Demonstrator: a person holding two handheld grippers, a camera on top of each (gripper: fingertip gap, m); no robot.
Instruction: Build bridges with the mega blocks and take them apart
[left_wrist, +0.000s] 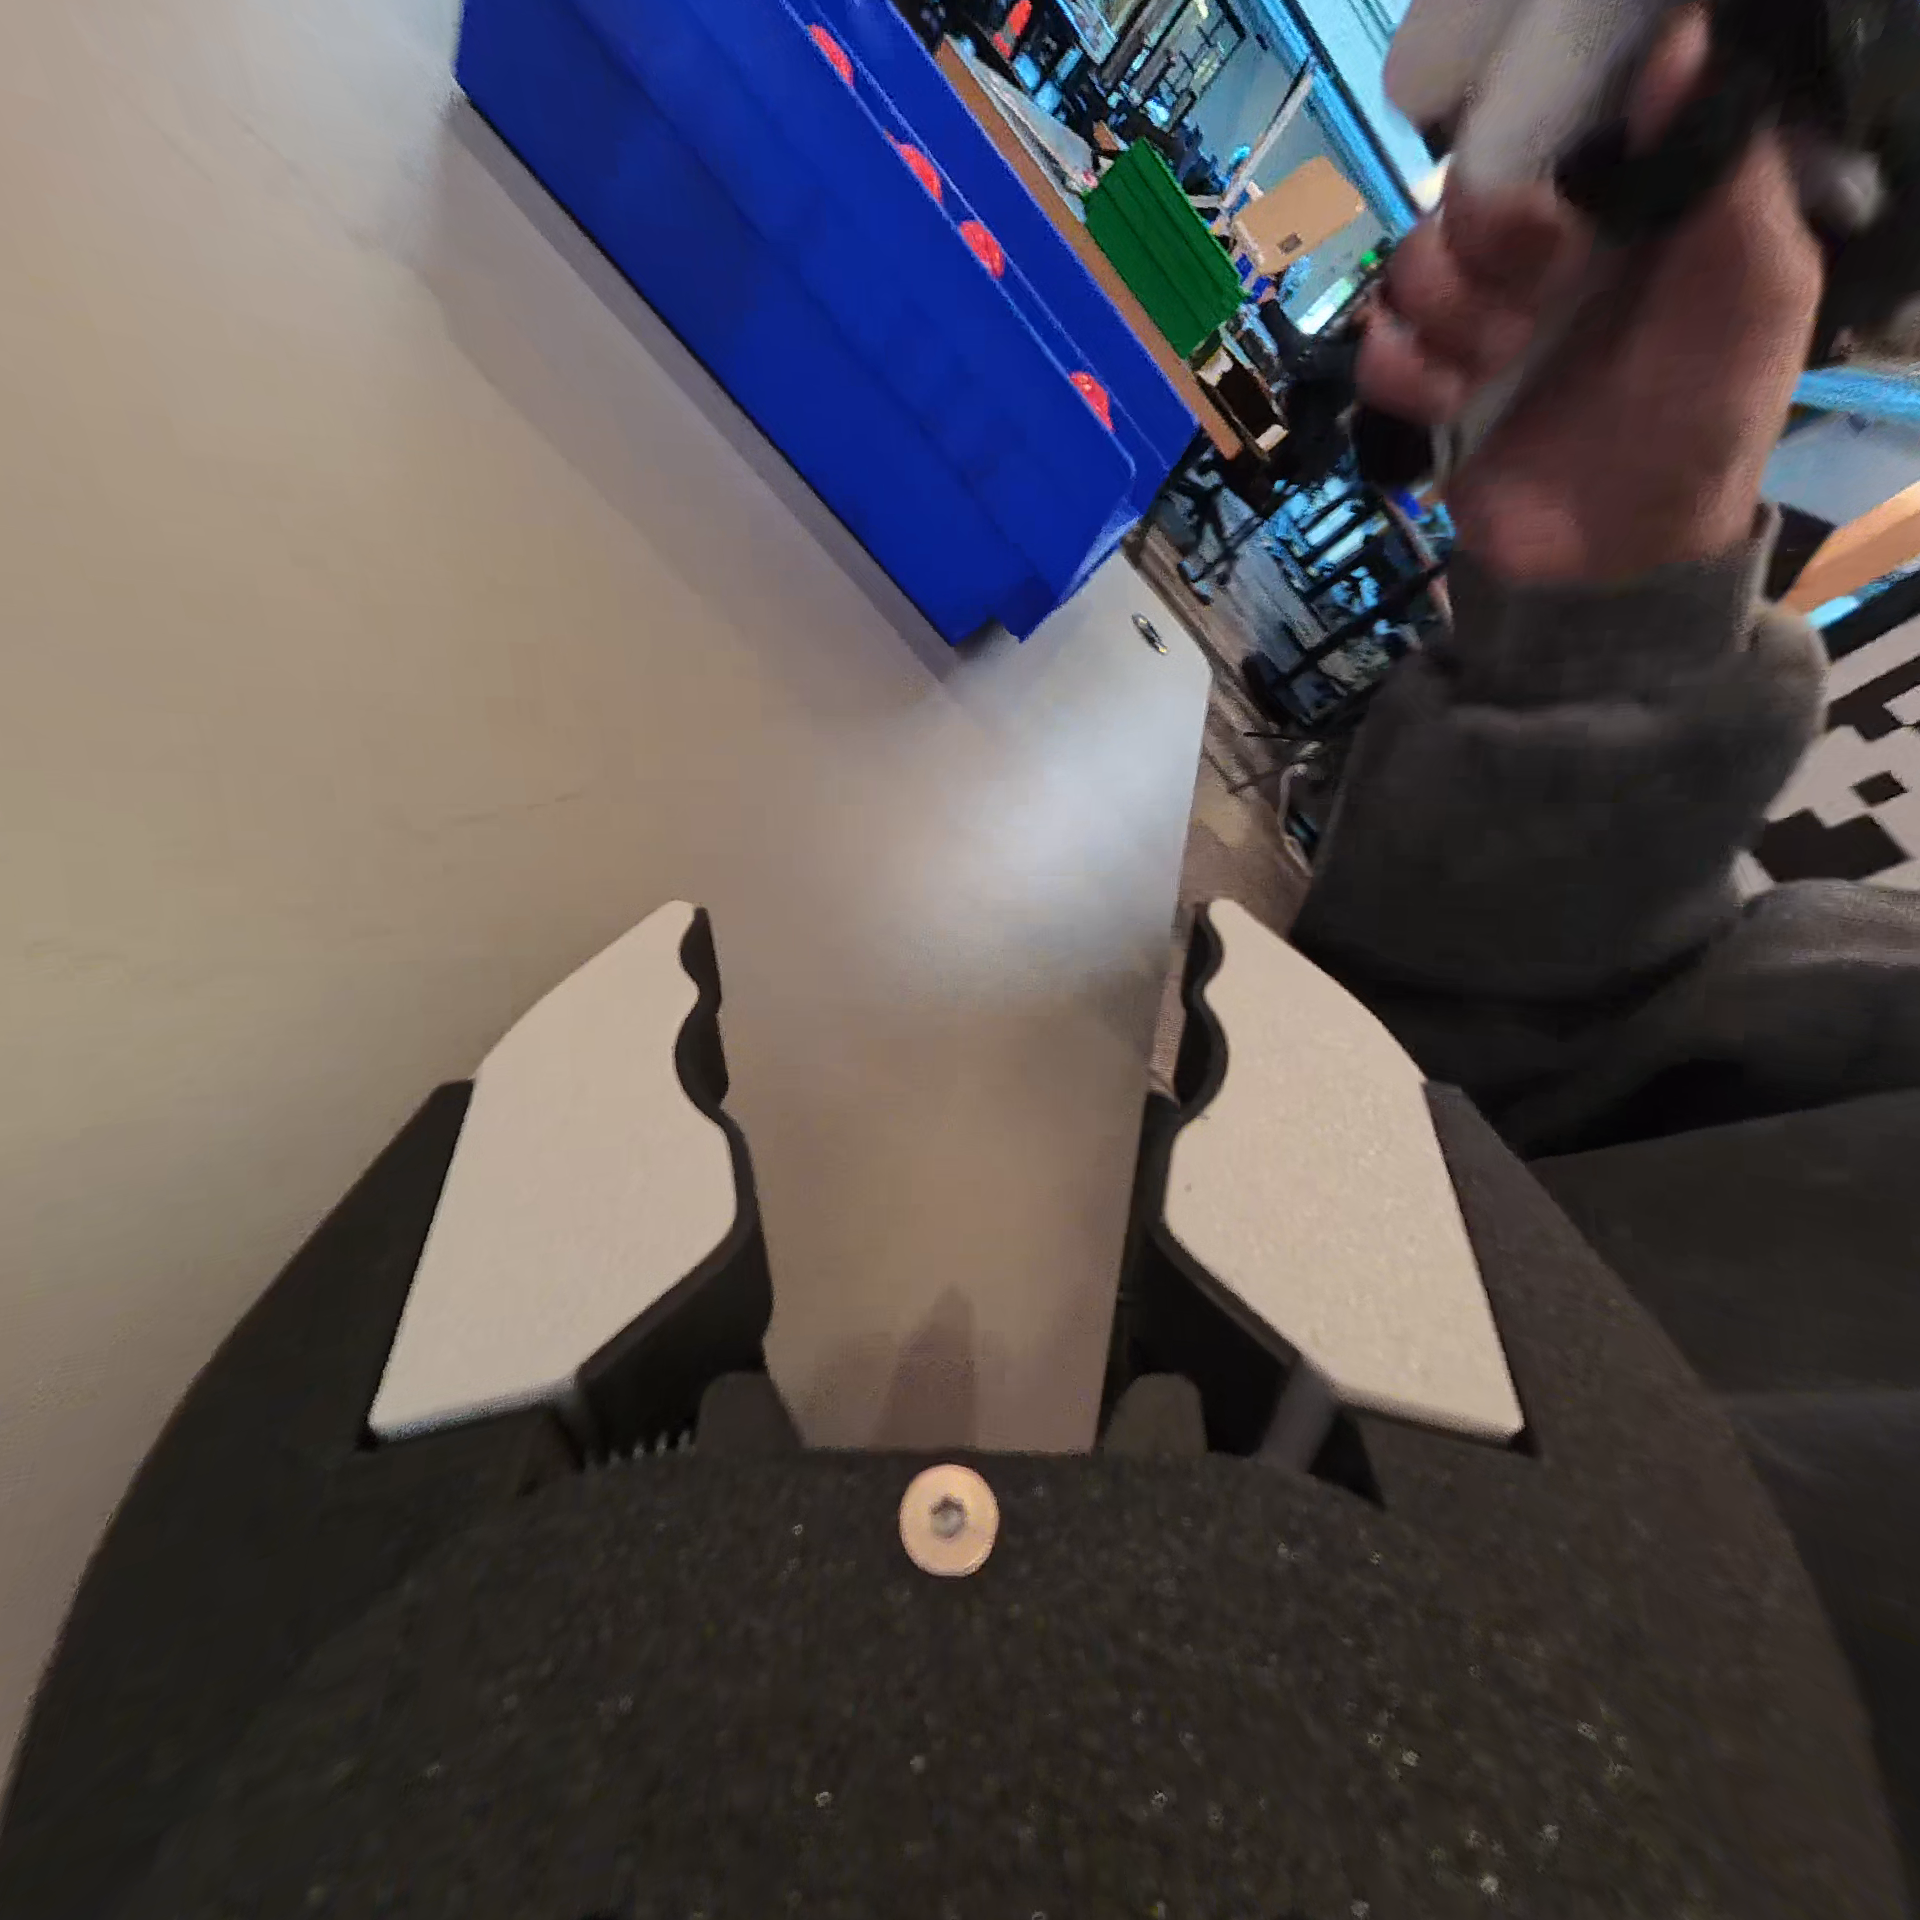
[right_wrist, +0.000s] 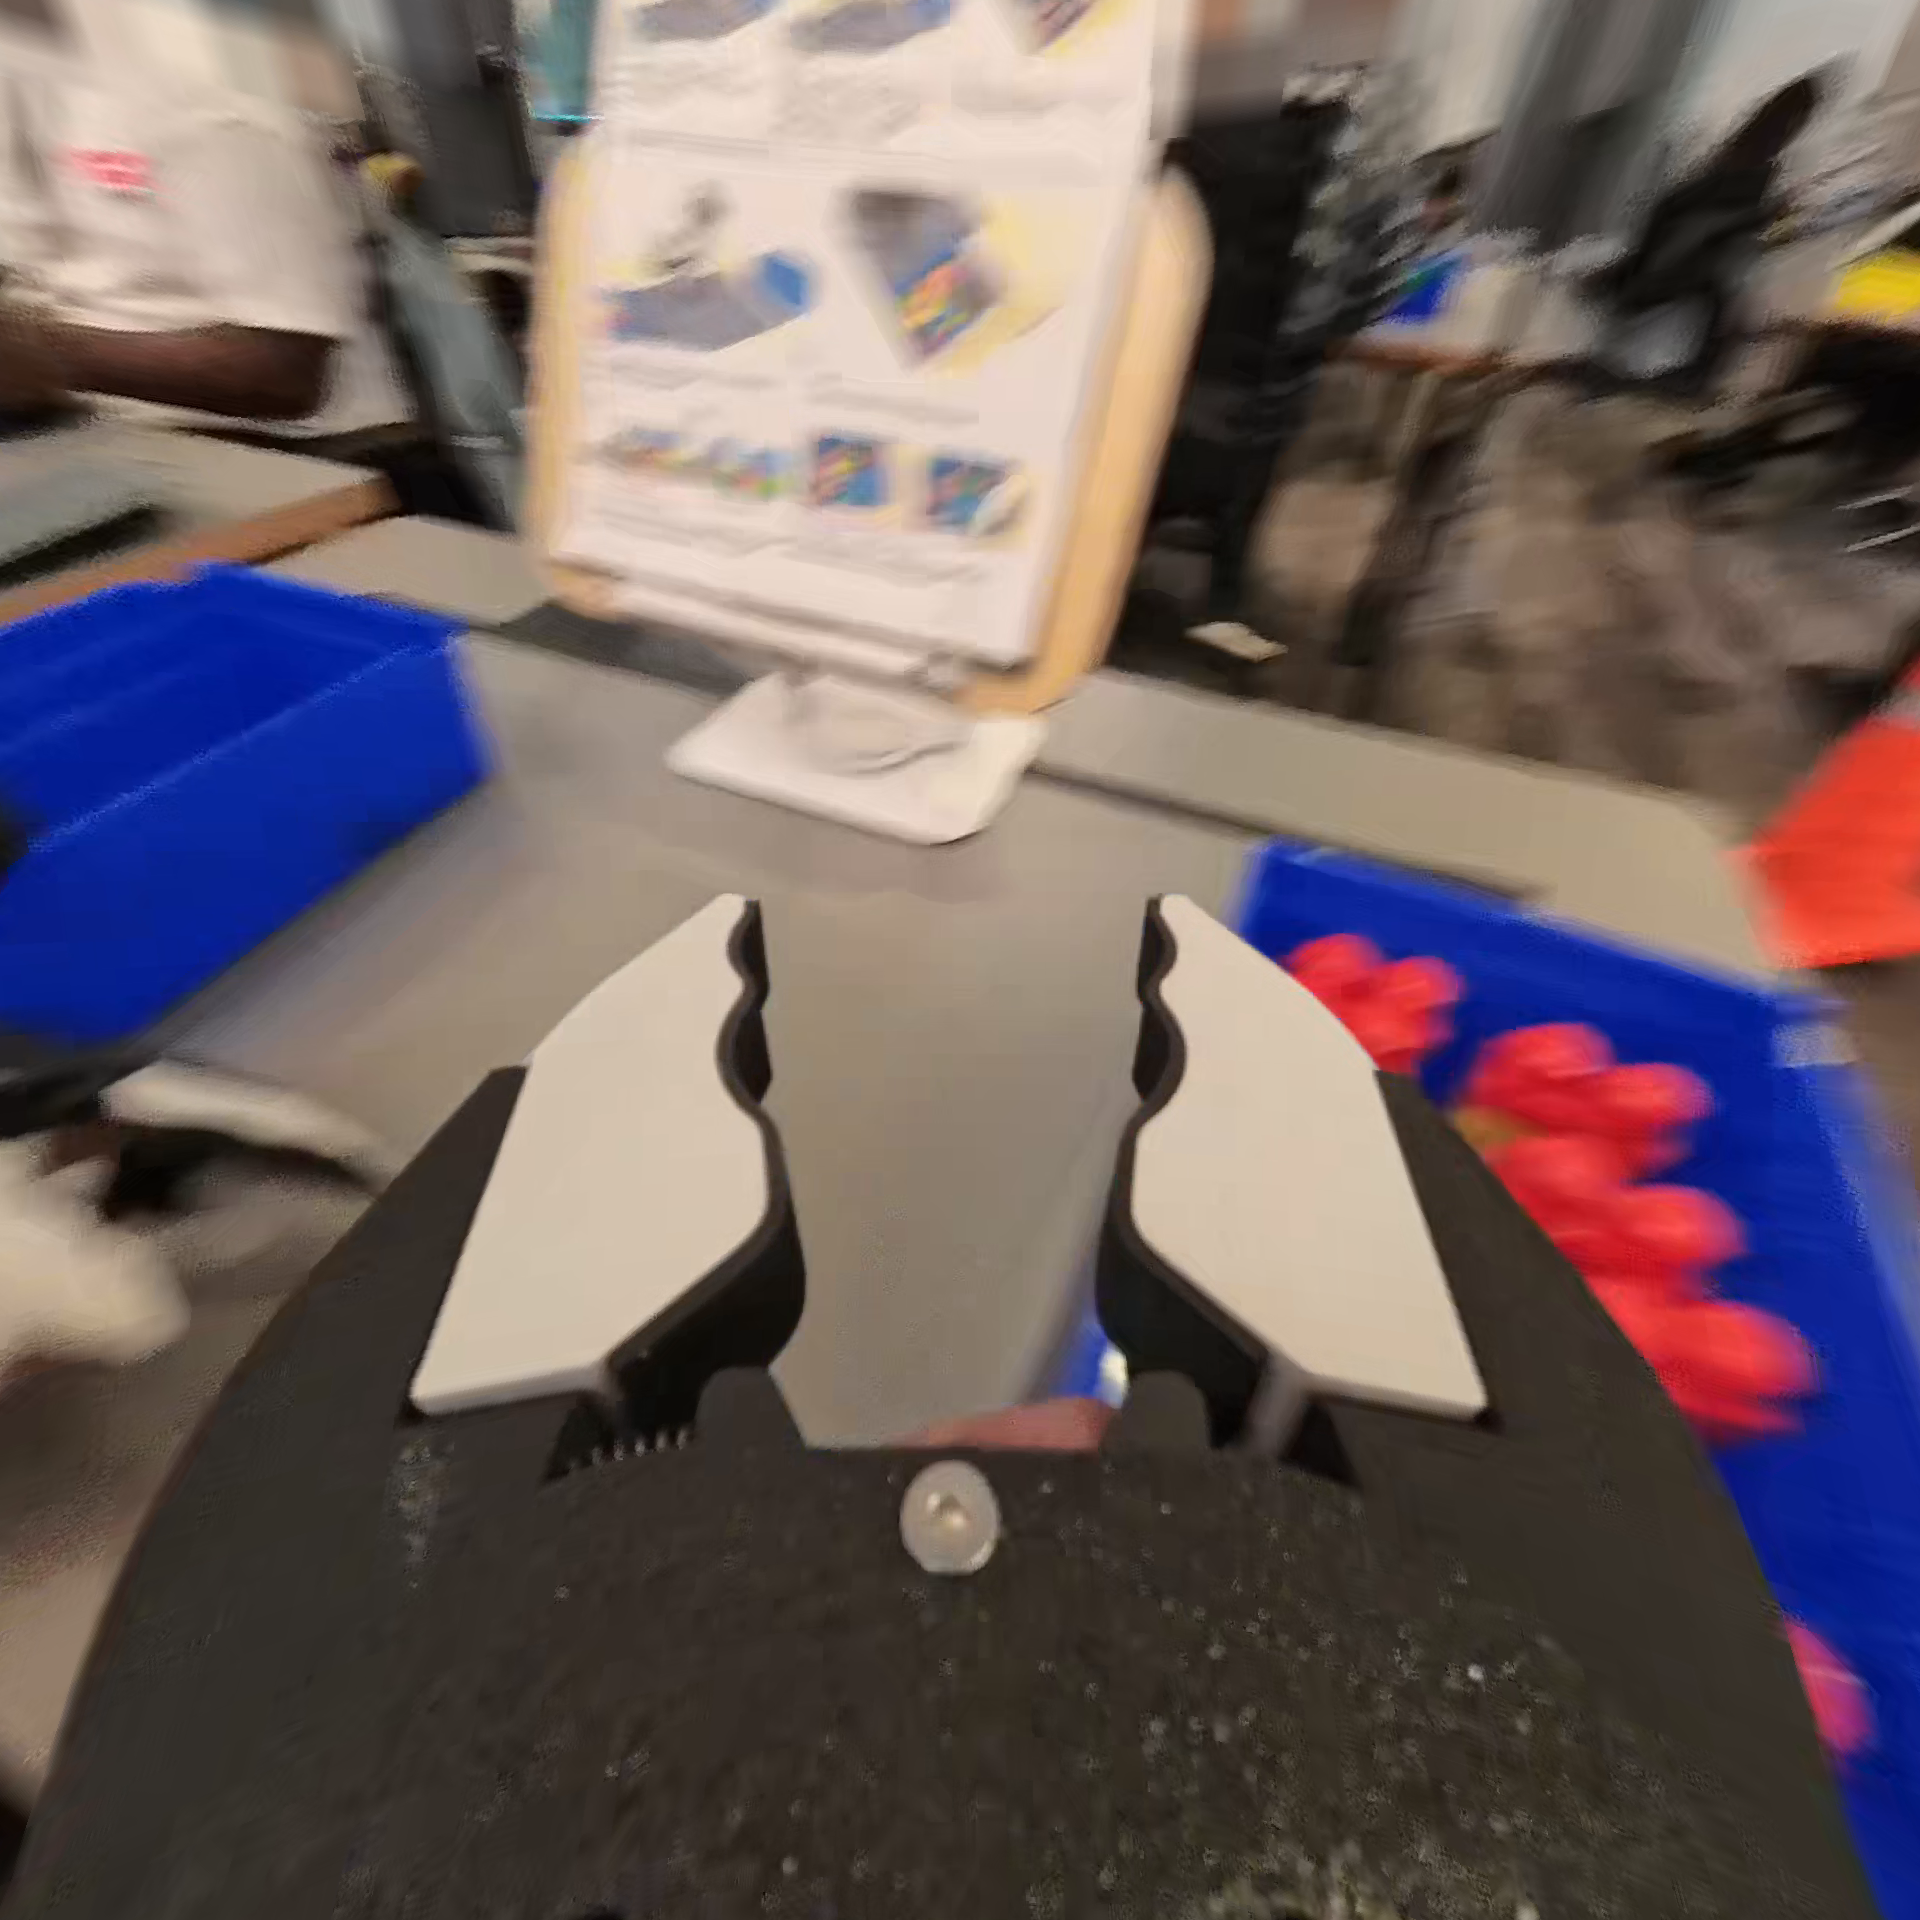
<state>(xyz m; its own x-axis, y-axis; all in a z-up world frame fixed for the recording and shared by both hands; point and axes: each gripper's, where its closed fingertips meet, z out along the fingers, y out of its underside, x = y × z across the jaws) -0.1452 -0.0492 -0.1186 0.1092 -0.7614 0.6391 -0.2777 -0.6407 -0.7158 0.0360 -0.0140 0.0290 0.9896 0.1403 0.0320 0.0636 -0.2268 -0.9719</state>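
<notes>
the left gripper (left_wrist: 951, 914) is spread wide with nothing between its grey fingers (left_wrist: 582, 1174), and it looks down along the pale table (left_wrist: 260, 623) at a tilt, so the table edge runs on a slant through the left wrist view. ahead of it and well apart, a blue bin (left_wrist: 810, 343) sits on the table, with red mega blocks (left_wrist: 982, 247) peeping over its rim. to the right in that view, a person's hand (left_wrist: 1558, 364) in a dark grey sleeve (left_wrist: 1558, 790) is raised above the table edge, wrapped around a dark, blurred object that is probably the other gripper's handle, though motion blur hides it.

the right gripper (right_wrist: 951, 914) is also released, jaws far apart and empty, held nearly level over the grey table (right_wrist: 935, 1091). the right wrist view is smeared by motion. just to its right lies a blue bin (right_wrist: 1787, 1195) holding red mega blocks (right_wrist: 1590, 1153) in a row. a second blue bin (right_wrist: 208, 748) stands to the left, its contents out of sight. straight ahead, a picture sheet on a wood-framed stand (right_wrist: 862, 343) rises from a white base. an orange object (right_wrist: 1849, 842) shows at the far right edge.
</notes>
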